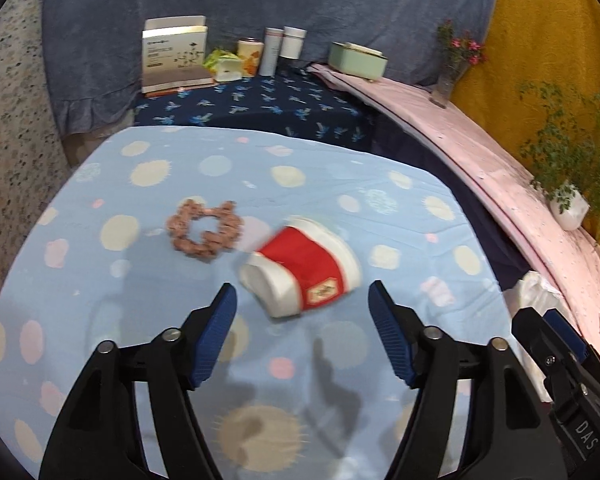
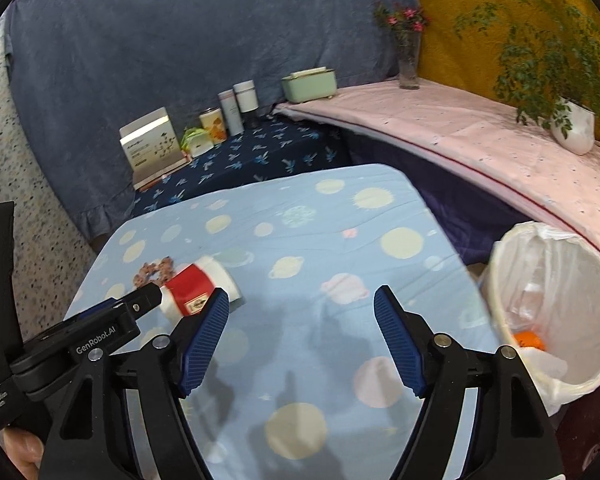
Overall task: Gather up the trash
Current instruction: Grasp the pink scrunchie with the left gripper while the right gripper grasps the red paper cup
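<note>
On the spotted table (image 2: 340,216), at twelve o'clock of the left gripper (image 1: 302,300), the crushed cup (image 1: 300,270) lies uncollected; bin (image 2: 556,308) at three o'clock holds some trash; left and right gripper (image 2: 300,304) both gape apart.

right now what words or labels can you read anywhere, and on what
"GenRobot.AI": on the black body of the left gripper, right wrist view.
"Data Acquisition System": on that same gripper's black handle, small but legible.
"DAS": on the black body of the right gripper, left wrist view.
Crushed red and white paper cup: label badge blurred, unreadable.
White upright cardboard box: print too small.
</note>
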The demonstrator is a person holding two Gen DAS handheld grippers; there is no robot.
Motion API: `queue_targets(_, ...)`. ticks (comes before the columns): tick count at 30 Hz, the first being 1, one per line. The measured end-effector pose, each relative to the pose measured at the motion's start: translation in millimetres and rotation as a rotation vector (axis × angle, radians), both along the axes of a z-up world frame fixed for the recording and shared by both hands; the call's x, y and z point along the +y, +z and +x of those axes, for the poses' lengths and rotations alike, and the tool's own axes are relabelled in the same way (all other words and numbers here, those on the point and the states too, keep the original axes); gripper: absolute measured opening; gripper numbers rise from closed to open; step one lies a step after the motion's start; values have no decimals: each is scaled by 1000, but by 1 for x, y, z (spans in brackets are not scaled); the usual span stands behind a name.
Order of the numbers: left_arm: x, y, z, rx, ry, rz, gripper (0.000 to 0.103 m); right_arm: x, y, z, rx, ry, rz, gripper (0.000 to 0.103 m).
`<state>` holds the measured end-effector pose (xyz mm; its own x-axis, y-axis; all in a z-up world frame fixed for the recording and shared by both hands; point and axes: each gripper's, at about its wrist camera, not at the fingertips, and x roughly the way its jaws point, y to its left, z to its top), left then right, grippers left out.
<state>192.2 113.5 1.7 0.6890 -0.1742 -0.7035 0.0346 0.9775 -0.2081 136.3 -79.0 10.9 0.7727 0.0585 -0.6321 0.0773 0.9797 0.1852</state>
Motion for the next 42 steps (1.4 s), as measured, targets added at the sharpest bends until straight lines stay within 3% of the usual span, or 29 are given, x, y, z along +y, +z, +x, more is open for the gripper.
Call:
queue_targets(7, 48, -11, 14, 14, 73, 32, 73, 38, -24, 27, 64, 55, 53, 72)
queue_targets(14, 85, -24, 36, 32, 134, 9, 83, 63, -50, 60, 128, 71, 124, 73)
queue_targets(22, 95, -45, 77, 72, 123, -7, 83, 80, -80, 93, 205, 70, 208, 73)
queue_targets(27, 95, -62, 99, 98, 111, -25, 83, 81, -85, 106, 200, 67, 261, 75)
queue_targets(29, 92, -68, 105, 109, 98, -31, 76, 83, -86, 110, 200, 74, 284, 75)
queue_targets(31, 88, -75, 108, 128, 72, -39, 63, 85, -86, 114, 197, 85, 300, 75)
queue_targets(33, 84, -77, 107, 117, 66, -28, 60, 87, -86, 116, 190, 95, 306, 75)
queue_targets(37, 79, -76, 107, 114, 23, -60, 30, 89, -88, 120, 184, 107, 335, 72)
queue_targets(40, 73, -76, 105, 121, -1, -54, 11, 87, -89, 122, 180, 121, 368, 63)
queue_targets(42, 69, -76, 103, 118, -15, -48, 8, 87, -88, 122, 175, 139, 384, 52)
